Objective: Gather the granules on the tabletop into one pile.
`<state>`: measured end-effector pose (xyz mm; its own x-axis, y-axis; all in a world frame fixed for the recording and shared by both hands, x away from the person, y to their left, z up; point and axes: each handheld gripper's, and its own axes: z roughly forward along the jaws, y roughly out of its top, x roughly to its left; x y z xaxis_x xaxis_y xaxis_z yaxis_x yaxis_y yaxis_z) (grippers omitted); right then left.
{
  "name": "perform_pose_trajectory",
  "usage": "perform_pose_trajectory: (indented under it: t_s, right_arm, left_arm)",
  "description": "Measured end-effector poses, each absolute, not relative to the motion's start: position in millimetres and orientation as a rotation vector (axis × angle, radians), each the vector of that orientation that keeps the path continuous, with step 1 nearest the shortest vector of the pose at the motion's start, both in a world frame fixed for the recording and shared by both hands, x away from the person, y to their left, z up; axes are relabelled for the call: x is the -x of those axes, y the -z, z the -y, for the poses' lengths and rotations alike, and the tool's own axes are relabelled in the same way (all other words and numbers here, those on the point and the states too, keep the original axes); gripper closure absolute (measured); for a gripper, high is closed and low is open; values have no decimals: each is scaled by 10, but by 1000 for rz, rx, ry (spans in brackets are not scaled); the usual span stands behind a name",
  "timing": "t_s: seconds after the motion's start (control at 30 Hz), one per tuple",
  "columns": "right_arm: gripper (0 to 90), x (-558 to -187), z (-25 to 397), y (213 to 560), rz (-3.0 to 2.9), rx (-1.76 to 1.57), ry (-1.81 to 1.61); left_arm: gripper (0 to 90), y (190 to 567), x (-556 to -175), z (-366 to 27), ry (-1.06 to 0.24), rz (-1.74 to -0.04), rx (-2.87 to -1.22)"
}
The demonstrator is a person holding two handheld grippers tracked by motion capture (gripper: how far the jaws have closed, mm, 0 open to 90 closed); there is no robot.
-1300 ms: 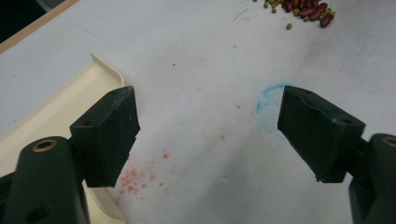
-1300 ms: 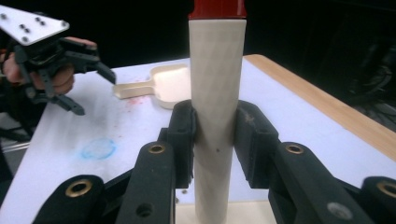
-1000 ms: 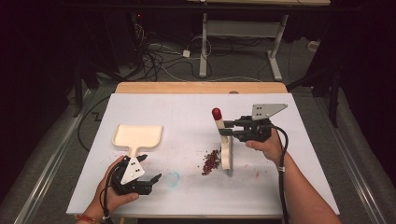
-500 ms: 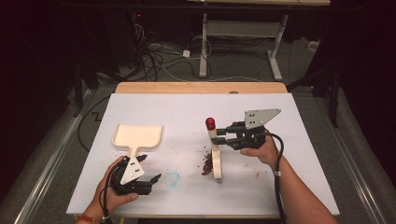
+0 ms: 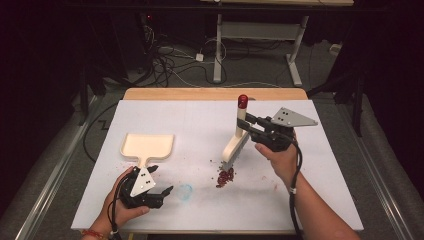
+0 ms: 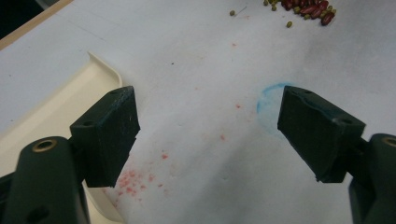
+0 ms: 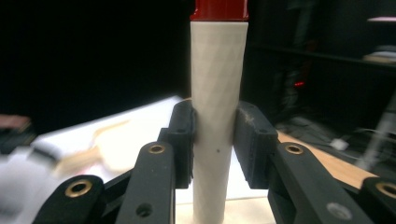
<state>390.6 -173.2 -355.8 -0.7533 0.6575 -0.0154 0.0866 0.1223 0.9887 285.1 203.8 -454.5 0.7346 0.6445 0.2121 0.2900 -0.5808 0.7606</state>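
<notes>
We pinch the brush (image 5: 236, 137) by its stiff, light handle, bristles on the tabletop (image 5: 200, 120) above the beans (image 5: 225, 177); our left gripper (image 5: 156, 190) waits, fingers spread, beside the dustpan (image 5: 147, 147).

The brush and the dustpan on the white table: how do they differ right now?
The brush stands nearly upright, its handle clamped in the right gripper; the dustpan lies flat on the table, with the open left gripper beside its handle, not holding it. The brush's bristles are close to the spilled beans; the dustpan sits farther left of them. The brush has a red cap; the dustpan is plain. Both are cream-coloured.
</notes>
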Motion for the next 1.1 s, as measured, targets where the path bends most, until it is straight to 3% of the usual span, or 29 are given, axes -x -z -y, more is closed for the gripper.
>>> perform_pose_trajectory:
  t_s: [0.57, 0.77, 1.1]
  right_arm:
    - [702, -3979, 1090, 3915, -1747, -854, -1579]
    - [702, -3916, 1049, 4056, -1769, -838, -1572]
    - [703, -3581, 1166, 4003, -1766, -834, -1507]
  left_arm:
    - [198, 4547, -2841, -2080, -619, -702, -2197]
    - [198, 4543, -2835, -2082, -626, -700, -2196]
    - [198, 4535, -2833, -2064, -619, -700, -2189]
